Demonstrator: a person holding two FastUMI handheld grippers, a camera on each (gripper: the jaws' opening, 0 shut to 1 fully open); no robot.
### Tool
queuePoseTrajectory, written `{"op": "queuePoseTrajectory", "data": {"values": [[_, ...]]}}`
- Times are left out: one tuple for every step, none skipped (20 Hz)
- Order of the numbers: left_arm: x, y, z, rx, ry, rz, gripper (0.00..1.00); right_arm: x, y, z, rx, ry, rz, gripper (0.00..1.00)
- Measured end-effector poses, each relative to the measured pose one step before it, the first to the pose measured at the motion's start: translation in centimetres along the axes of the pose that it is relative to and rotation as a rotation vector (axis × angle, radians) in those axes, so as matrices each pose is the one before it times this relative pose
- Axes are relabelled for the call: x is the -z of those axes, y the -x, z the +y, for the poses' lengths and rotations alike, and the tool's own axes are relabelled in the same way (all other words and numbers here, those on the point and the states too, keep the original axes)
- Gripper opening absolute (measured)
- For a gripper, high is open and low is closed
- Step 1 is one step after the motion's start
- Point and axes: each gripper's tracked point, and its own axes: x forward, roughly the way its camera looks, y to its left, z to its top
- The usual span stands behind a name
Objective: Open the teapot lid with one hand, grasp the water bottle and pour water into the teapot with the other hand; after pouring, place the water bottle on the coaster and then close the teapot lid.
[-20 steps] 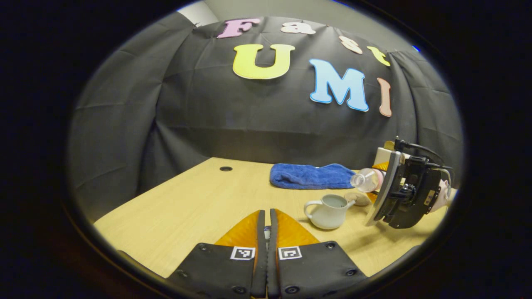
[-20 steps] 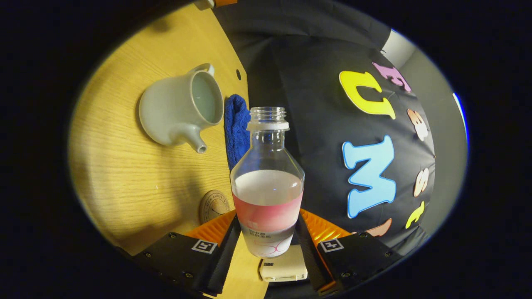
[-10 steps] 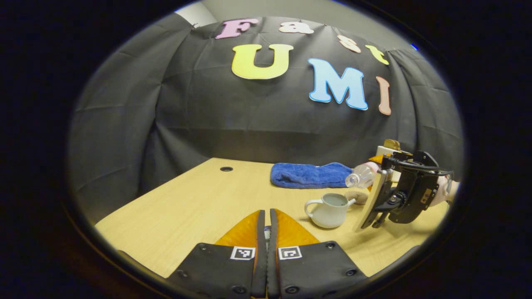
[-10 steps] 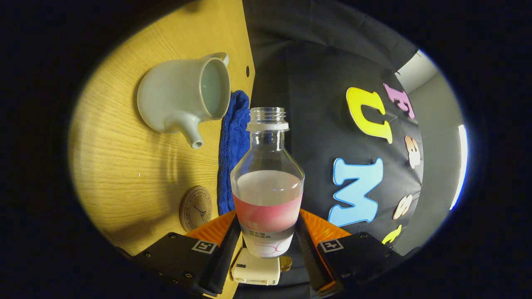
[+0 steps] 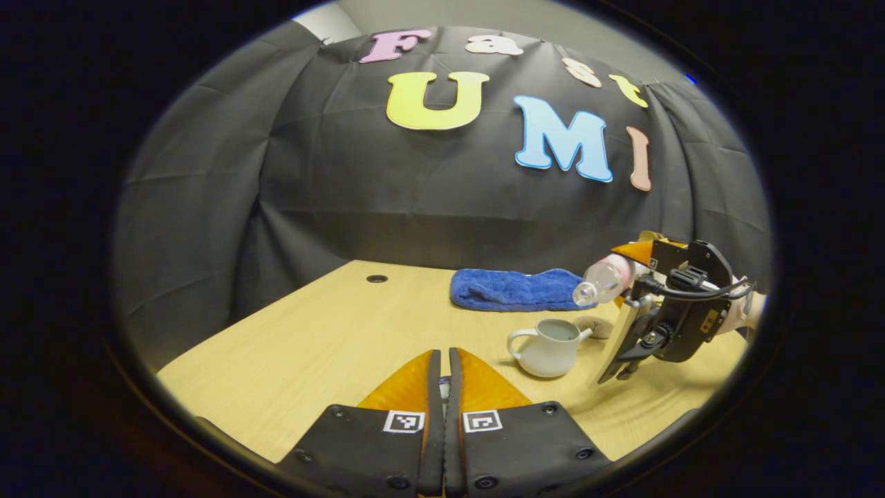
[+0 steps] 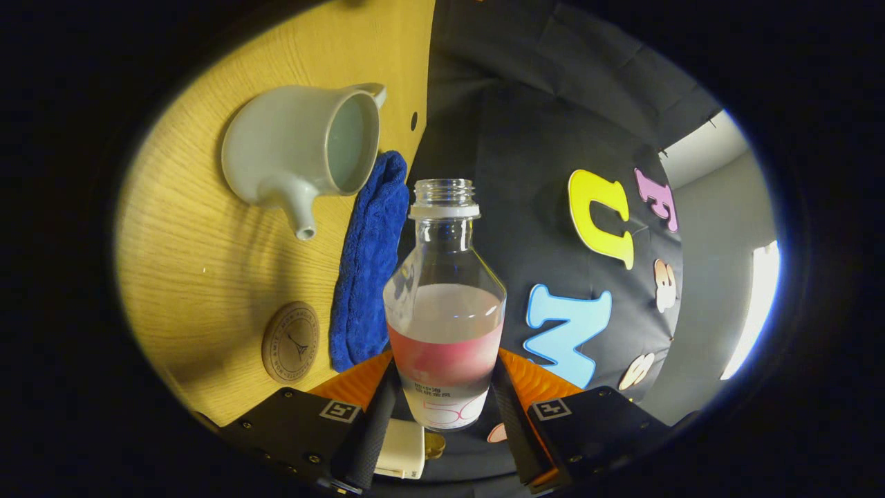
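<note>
The pale lidless teapot [image 5: 546,346] stands on the wooden table [image 5: 332,346], its spout pointing right. Above and to the right of it, the clear water bottle [image 5: 600,282] lies tilted, its open mouth pointing left over the spout. In the right gripper view my right gripper [image 6: 446,377] is shut on the bottle [image 6: 446,304] at its pink label, with the teapot [image 6: 297,149] at upper left. My left gripper [image 5: 443,384] hovers low over the near table, fingers pressed together on a small pale piece; I cannot see the lid beyond that. The round wooden coaster [image 6: 290,341] lies near the teapot.
A folded blue towel [image 5: 515,289] lies behind the teapot by the booth wall, also seen as a towel [image 6: 366,277] beside the coaster. A cable hole [image 5: 376,279] sits at the table's far left. A white box [image 6: 401,449] lies under the right gripper.
The right gripper has risen and rolled with the bottle, carrying the bottle's mouth a little up and left. The teapot and my left gripper have stayed put.
</note>
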Motion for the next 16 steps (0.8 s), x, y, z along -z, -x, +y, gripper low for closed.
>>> {"op": "queuePoseTrajectory", "data": {"values": [[0.023, 0.063, 0.056, -0.00147, 0.00042, 0.00134, 0.06, -0.024, -0.068, -0.308, 0.01270, 0.01574, -0.00323, 0.74], [0.093, -0.022, 0.074, -0.00072, 0.00170, 0.00122, 0.06, -0.044, -0.120, -0.232, 0.00764, 0.01152, -0.00275, 0.74], [0.030, -0.013, -0.003, 0.00068, 0.00189, 0.00169, 0.06, 0.014, -0.112, -0.095, -0.00087, 0.00161, -0.00053, 0.75], [0.165, -0.062, 0.019, -0.00036, 0.00050, 0.00225, 0.06, -0.009, -0.038, 0.061, -0.00347, -0.00175, 0.00021, 0.75], [0.003, -0.041, 0.056, -0.00109, -0.00069, 0.00198, 0.06, 0.097, -0.079, -0.072, 0.00105, 0.00327, 0.00174, 0.75], [0.034, 0.062, -0.033, 0.00062, -0.00059, -0.00016, 0.07, 0.084, -0.079, -0.279, 0.00865, 0.00655, 0.00312, 0.74], [-0.009, -0.017, -0.024, 0.00005, 0.00062, 0.00173, 0.07, 0.016, -0.031, -0.209, 0.00537, 0.00320, -0.00060, 0.77], [0.113, -0.019, 0.015, -0.00001, 0.00039, 0.00053, 0.06, 0.046, -0.113, -0.099, 0.00279, 0.00066, -0.00024, 0.74], [0.012, 0.000, 0.030, -0.00034, 0.00050, 0.00130, 0.07, 0.037, -0.067, -0.158, 0.00347, 0.00311, -0.00109, 0.75], [0.127, -0.038, -0.033, 0.00019, -0.00028, 0.00239, 0.07, -0.021, -0.020, -0.103, 0.00458, 0.00516, -0.00261, 0.75], [0.030, 0.044, 0.031, -0.00094, -0.00015, 0.00126, 0.06, -0.009, -0.103, -0.240, 0.00602, 0.00765, -0.00134, 0.75], [0.151, -0.048, -0.011, 0.00057, 0.00052, 0.00140, 0.06, -0.028, 0.028, -0.199, 0.00582, 0.00680, -0.00279, 0.75], [-0.039, -0.080, -0.024, 0.00013, 0.00060, 0.00048, 0.06, -0.013, -0.068, -0.171, 0.00489, 0.00599, -0.00287, 0.75], [0.055, -0.050, 0.022, -0.00020, 0.00004, 0.00038, 0.06, -0.116, -0.063, -0.225, 0.00535, 0.00367, -0.00298, 0.75], [-0.021, 0.044, 0.000, -0.00029, -0.00013, 0.00020, 0.06, -0.042, 0.022, -0.244, 0.00358, 0.00321, -0.00113, 0.75], [0.072, -0.019, -0.018, -0.00031, -0.00038, -0.00013, 0.07, -0.048, -0.072, -0.158, 0.00386, 0.00094, -0.00058, 0.75]]}}
